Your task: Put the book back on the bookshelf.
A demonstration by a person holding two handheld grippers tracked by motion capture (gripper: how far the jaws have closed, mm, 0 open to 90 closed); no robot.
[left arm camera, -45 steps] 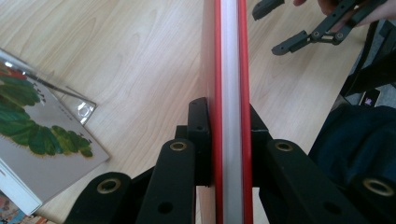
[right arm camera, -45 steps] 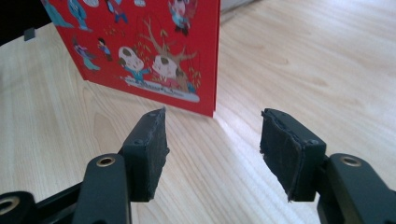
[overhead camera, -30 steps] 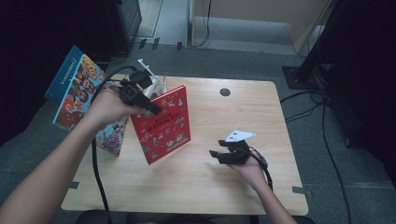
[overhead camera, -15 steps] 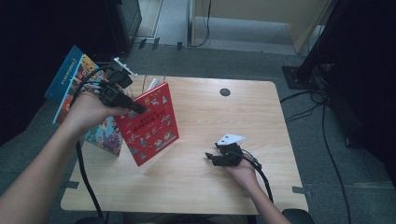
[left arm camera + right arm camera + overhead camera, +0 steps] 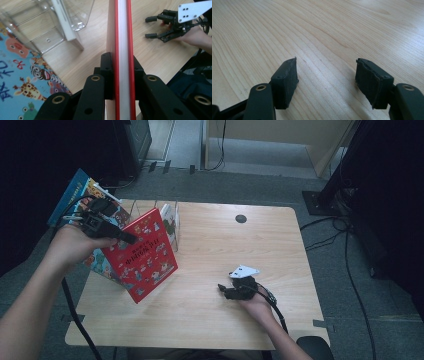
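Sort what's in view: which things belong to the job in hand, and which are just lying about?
In the job:
- red book, clamped in the left gripper
- clear organizer

Lying about:
- blue picture book
- right gripper, open over bare table

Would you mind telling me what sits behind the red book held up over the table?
Behind the red book stands a clear plastic organiser with a white book in it. The red cover hides the organiser's lower part and its remaining contents.

Dim, dark all round the worktop (image 5: pixel 210 320) from above. Evenly lit close up, soft shadows under the jaws, nearest black parts slightly blurred.
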